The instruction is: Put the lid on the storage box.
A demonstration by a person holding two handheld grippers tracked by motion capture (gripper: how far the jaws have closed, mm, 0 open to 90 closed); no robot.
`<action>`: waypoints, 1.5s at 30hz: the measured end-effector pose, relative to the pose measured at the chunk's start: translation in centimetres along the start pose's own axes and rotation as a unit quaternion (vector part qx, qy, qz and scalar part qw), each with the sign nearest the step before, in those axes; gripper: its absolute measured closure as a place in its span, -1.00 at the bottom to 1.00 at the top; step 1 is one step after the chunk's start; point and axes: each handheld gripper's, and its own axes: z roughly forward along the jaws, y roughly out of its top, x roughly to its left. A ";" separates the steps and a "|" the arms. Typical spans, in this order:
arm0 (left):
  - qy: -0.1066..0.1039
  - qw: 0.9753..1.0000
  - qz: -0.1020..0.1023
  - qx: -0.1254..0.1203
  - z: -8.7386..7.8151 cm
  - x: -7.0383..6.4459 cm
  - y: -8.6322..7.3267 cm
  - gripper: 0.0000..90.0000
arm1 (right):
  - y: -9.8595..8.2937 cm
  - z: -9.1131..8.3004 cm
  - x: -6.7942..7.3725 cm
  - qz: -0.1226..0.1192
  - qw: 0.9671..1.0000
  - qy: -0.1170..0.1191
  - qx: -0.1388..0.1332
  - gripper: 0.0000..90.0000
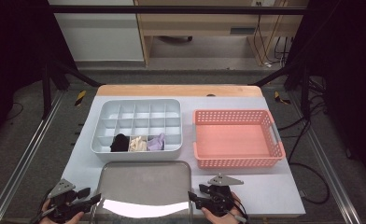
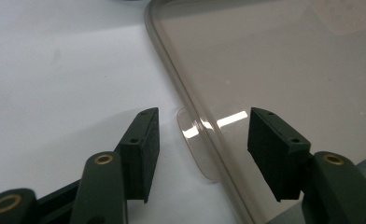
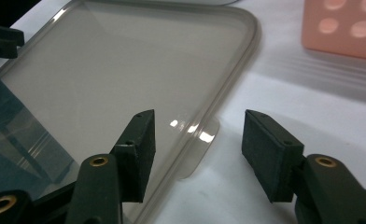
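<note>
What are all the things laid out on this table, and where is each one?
Lid: one, clear smoky grey, flat on the near middle of the table, a small tab on each side edge.
Divided tray: one, pale grey, behind the lid, left of centre.
Cloth pieces: three in the tray's front row; black, cream, lilac.
Basket: one, salmon pink, empty, right of the tray.
Table: one, white top, wooden far edge.
Left gripper: black, jaws open either side of the lid's left tab.
Right gripper: black, jaws open either side of the right tab.
</note>
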 end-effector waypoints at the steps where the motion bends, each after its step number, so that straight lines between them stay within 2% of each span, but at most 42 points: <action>1: 0.000 1.000 -0.001 -0.001 0.0 0.0 0.0 -0.04 | 0.0 0.0 0.1 0.001 1.000 0.002 0.001 0.01; 6: 0.004 1.000 -0.003 0.001 0.1 0.0 0.0 0.01 | -0.2 0.5 0.4 -0.001 1.000 0.010 0.007 0.08; 13: 0.015 1.000 0.001 0.002 0.1 -0.3 0.0 0.03 | 0.1 0.8 0.5 0.012 1.000 0.017 0.008 0.17; 21: 0.007 1.000 -0.010 0.003 0.2 -0.6 0.0 0.03 | 0.0 0.7 0.5 0.025 0.999 0.020 0.015 0.23; 27: 0.001 1.000 -0.008 0.006 0.1 -1.1 -0.1 0.06 | -0.5 0.5 0.5 0.035 0.999 0.023 0.026 0.23; 34: 0.006 1.000 -0.011 0.007 0.2 -1.2 -0.1 0.07 | -0.5 0.6 0.3 0.054 0.998 0.027 0.023 0.23; 40: 0.007 1.000 -0.011 0.006 0.2 -1.2 -0.1 0.08 | -0.3 0.7 0.0 0.089 0.995 0.037 0.023 0.25; 45: 0.008 1.000 -0.011 0.005 0.2 -1.2 -0.1 0.09 | -0.6 0.5 0.1 0.097 0.994 0.037 0.021 0.26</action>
